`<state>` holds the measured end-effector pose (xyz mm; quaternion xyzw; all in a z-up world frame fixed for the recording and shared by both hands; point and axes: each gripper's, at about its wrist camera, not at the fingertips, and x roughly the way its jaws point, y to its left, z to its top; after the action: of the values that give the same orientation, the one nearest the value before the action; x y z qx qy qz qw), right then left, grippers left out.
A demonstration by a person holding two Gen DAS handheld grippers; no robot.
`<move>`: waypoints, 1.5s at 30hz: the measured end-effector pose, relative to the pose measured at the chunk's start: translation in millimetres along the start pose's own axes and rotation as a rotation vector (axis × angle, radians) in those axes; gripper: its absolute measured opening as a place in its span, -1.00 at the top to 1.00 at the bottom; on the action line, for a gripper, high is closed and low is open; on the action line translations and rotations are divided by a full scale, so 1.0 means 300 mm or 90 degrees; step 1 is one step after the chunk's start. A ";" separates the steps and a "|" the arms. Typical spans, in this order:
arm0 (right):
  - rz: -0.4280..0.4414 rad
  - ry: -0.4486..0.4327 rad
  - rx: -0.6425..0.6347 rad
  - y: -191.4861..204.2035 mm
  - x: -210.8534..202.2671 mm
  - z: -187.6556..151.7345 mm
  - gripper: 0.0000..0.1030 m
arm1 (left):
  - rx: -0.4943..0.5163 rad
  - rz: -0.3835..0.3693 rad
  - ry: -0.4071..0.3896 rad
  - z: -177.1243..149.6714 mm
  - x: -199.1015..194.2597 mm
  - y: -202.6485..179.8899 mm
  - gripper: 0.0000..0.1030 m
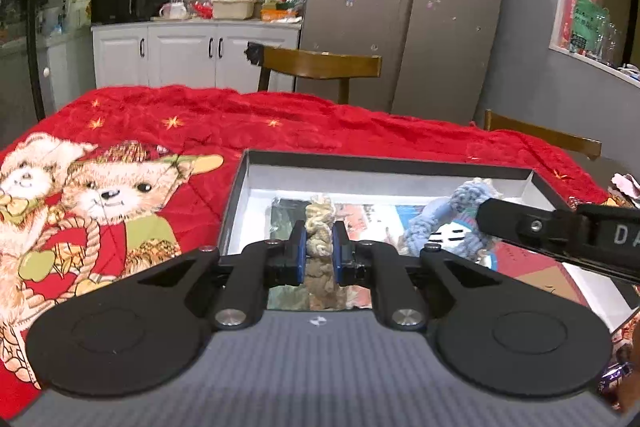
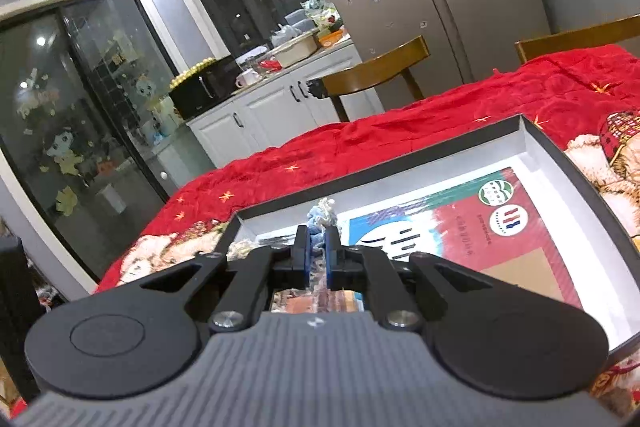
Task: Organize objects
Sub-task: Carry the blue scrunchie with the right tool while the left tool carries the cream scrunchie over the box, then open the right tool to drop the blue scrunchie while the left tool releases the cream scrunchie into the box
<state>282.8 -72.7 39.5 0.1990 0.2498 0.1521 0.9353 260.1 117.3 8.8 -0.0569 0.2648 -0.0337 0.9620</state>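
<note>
A shallow black box [image 1: 384, 163] with a white inside and a printed sheet on its floor lies on the red blanket; it also shows in the right wrist view [image 2: 592, 183]. My left gripper [image 1: 319, 247] is shut on a beige rope toy [image 1: 318, 227] over the box's left part. My right gripper [image 2: 317, 247] is shut on a blue rope toy [image 2: 318, 223] near the box's far left corner. In the left wrist view the blue rope toy [image 1: 452, 219] sits at the box's right, with the right gripper's body [image 1: 560, 231] reaching in from the right.
The red blanket with teddy bear print [image 1: 120, 195] covers the table. Wooden chairs [image 1: 320, 65] stand at the far edge. Behind are white cabinets [image 1: 192, 51] with a cluttered counter and a steel fridge [image 1: 400, 7]. Small items [image 1: 624, 187] lie right of the box.
</note>
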 end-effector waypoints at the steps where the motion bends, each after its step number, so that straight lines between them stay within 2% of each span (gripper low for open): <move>1: -0.005 -0.001 0.000 0.002 -0.002 -0.001 0.84 | -0.007 -0.001 0.006 0.000 0.007 0.009 0.70; 8: -0.015 0.007 0.007 -0.002 0.002 0.003 0.83 | -0.027 0.003 0.034 -0.011 0.037 0.039 0.70; 14: -0.055 0.019 -0.032 0.026 0.008 -0.006 0.82 | -0.022 0.002 0.032 -0.013 0.039 0.036 0.70; 27: -0.061 0.022 -0.024 0.029 0.005 -0.006 0.72 | -0.031 0.001 0.031 -0.017 0.036 0.048 0.68; 28: -0.055 0.024 -0.025 0.031 0.002 -0.004 0.60 | -0.035 0.007 0.029 -0.014 0.033 0.046 0.68; 29: -0.050 0.024 -0.021 0.033 -0.002 0.000 0.35 | -0.038 0.010 0.024 -0.012 0.026 0.047 0.68; 33: -0.004 0.019 0.000 0.038 -0.035 0.023 0.30 | -0.022 -0.010 0.006 0.015 -0.009 0.050 0.38; 34: 0.004 0.014 0.000 0.043 -0.052 0.032 0.23 | -0.021 -0.011 -0.007 0.022 -0.022 0.053 0.32; 36: 0.018 -0.006 -0.007 0.057 -0.096 0.057 -0.04 | -0.012 -0.021 -0.031 0.047 -0.064 0.063 0.19; 41: 0.038 -0.101 -0.067 0.137 -0.269 0.119 -0.38 | -0.024 -0.062 -0.100 0.142 -0.211 0.104 -0.01; 45: 0.024 -0.174 -0.151 0.247 -0.422 0.132 -0.58 | -0.047 -0.095 -0.140 0.215 -0.354 0.124 -0.11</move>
<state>185.0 -68.3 155.7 0.1108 0.0971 0.1697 0.9744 203.4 170.1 112.7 -0.1151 0.1536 -0.0887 0.9774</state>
